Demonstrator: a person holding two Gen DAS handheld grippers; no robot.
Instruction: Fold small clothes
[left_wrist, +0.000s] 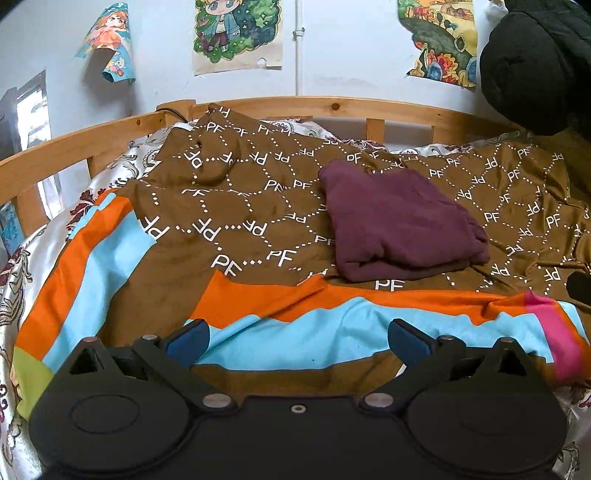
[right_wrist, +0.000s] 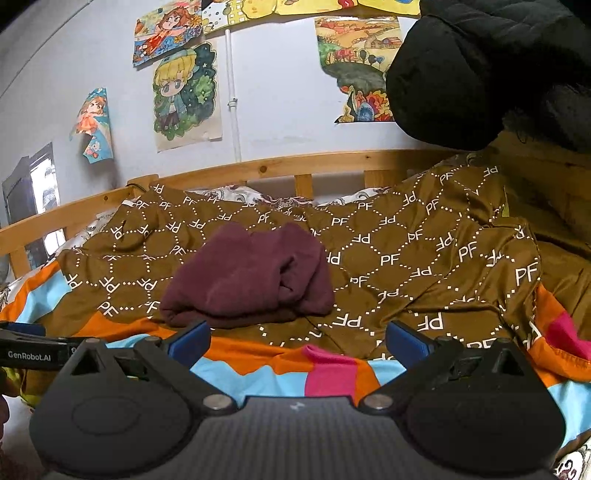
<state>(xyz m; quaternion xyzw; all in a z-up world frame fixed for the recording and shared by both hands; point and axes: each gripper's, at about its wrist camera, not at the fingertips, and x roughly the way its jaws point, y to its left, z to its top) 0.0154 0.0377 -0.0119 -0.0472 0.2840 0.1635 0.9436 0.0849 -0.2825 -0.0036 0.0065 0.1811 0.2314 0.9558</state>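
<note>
A folded maroon garment (left_wrist: 402, 221) lies on the brown patterned bedspread (left_wrist: 240, 206), right of centre in the left wrist view. In the right wrist view the same maroon garment (right_wrist: 251, 275) sits just beyond the fingers, left of centre. My left gripper (left_wrist: 298, 341) is open over the orange and blue edge of the spread, well short of the garment, with nothing between its blue pads (left_wrist: 188, 341). My right gripper (right_wrist: 298, 341) is open too, empty, its left pad close to the garment's near fold. The left gripper's body (right_wrist: 33, 350) shows at the far left edge there.
A wooden bed rail (left_wrist: 332, 107) runs along the back and left side against a wall with posters (left_wrist: 236, 33). A bulky black padded item (left_wrist: 535, 62) hangs at the upper right. A floral sheet (left_wrist: 14, 280) shows at the bed's left edge.
</note>
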